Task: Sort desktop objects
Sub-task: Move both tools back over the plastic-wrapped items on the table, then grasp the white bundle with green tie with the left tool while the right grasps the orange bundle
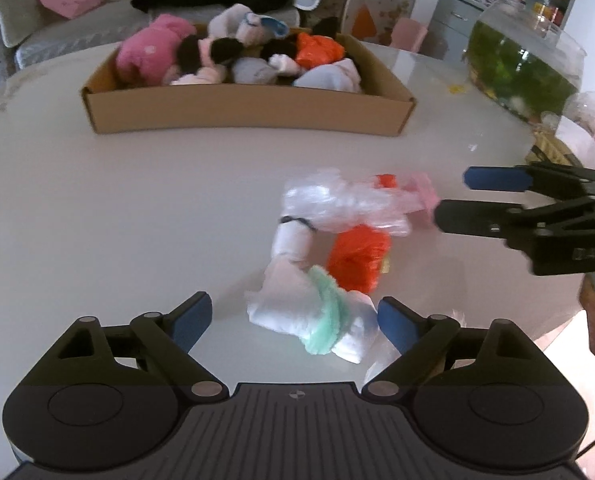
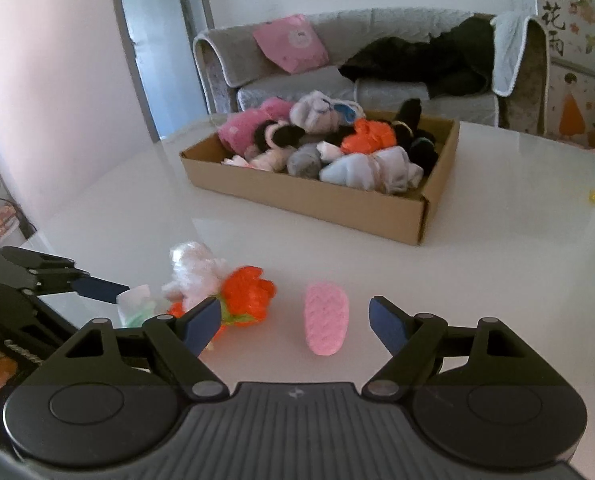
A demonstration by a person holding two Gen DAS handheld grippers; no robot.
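Observation:
A small heap lies on the white table [image 1: 97, 208]: a white bundle with a mint-green frill [image 1: 317, 316], an orange bag [image 1: 359, 256], a clear plastic bag [image 1: 337, 204] and a white roll [image 1: 291, 240]. My left gripper [image 1: 295, 320] is open, its fingers on either side of the white bundle without pressing it. A pink knitted piece [image 2: 324, 318] lies apart on the table, between the spread fingers of my open right gripper [image 2: 295, 322]. In the left wrist view the right gripper [image 1: 453, 198] comes in from the right toward the pink piece [image 1: 423, 190].
A cardboard box [image 1: 249, 112] full of soft bundles stands at the back of the table, also seen in the right wrist view [image 2: 305, 196]. A glass fish tank [image 1: 521, 64] and plastic bags [image 1: 593, 128] stand at the right. A sofa [image 2: 337, 68] lies beyond the table.

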